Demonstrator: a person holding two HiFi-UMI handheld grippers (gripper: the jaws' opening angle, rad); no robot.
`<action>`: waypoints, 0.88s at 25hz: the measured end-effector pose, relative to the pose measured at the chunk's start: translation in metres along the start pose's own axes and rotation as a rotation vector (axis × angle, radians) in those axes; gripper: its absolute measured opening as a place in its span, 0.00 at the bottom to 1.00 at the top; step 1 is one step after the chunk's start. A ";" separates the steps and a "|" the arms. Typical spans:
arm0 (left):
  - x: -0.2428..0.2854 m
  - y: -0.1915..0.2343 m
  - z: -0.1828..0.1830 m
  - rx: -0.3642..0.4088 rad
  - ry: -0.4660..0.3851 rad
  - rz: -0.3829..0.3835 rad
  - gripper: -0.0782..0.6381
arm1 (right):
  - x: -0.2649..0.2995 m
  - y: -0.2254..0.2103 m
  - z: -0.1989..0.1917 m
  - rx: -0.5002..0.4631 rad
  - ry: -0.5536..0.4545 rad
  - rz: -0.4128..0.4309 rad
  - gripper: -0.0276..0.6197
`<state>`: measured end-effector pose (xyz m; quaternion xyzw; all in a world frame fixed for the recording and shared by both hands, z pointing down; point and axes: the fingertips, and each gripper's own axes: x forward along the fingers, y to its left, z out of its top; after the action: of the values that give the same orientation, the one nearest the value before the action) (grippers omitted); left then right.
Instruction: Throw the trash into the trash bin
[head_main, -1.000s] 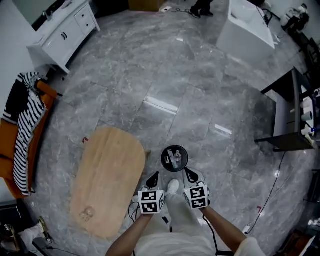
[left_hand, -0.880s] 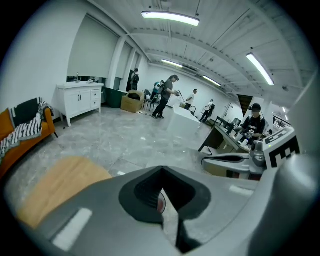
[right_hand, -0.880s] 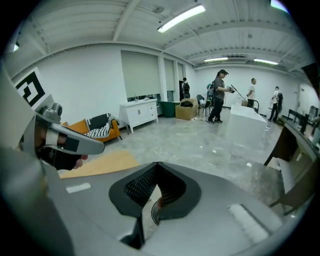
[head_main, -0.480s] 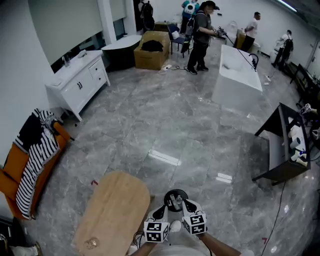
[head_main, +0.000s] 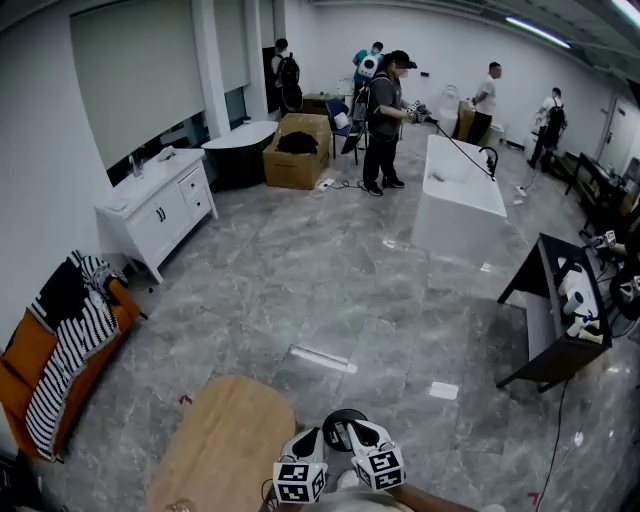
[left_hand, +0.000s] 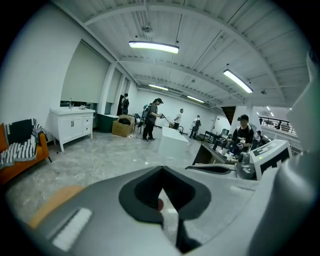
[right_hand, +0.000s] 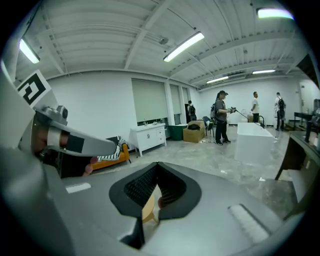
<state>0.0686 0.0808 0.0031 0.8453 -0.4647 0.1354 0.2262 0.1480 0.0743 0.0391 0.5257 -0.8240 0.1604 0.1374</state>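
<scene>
Left tongs, right tongs both closed, round black bin, oval wooden tabletop, glossy grey marble floor

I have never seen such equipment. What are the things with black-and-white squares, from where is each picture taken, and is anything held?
There is no robot: a person holds a two-jaw tool in each hand, and the cubes with squares belong to these tools. The head view comes from a camera on the person's head; it shows the left gripper and the right gripper. The two gripper views come from cameras riding on them, looking along the jaws. Both pairs of jaws are together, holding nothing. Below are a trash bin and a wooden table.
</scene>
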 end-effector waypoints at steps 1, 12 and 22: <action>-0.004 -0.001 0.002 0.001 -0.010 0.000 0.12 | -0.003 0.003 0.005 -0.008 -0.013 0.004 0.08; -0.026 -0.024 0.022 0.001 -0.112 -0.021 0.12 | -0.043 0.014 0.054 -0.028 -0.144 -0.032 0.08; -0.037 -0.018 0.044 0.084 -0.182 -0.019 0.12 | -0.033 0.043 0.073 -0.069 -0.158 0.027 0.08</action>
<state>0.0654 0.0934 -0.0559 0.8673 -0.4691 0.0755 0.1487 0.1179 0.0889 -0.0456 0.5204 -0.8444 0.0919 0.0880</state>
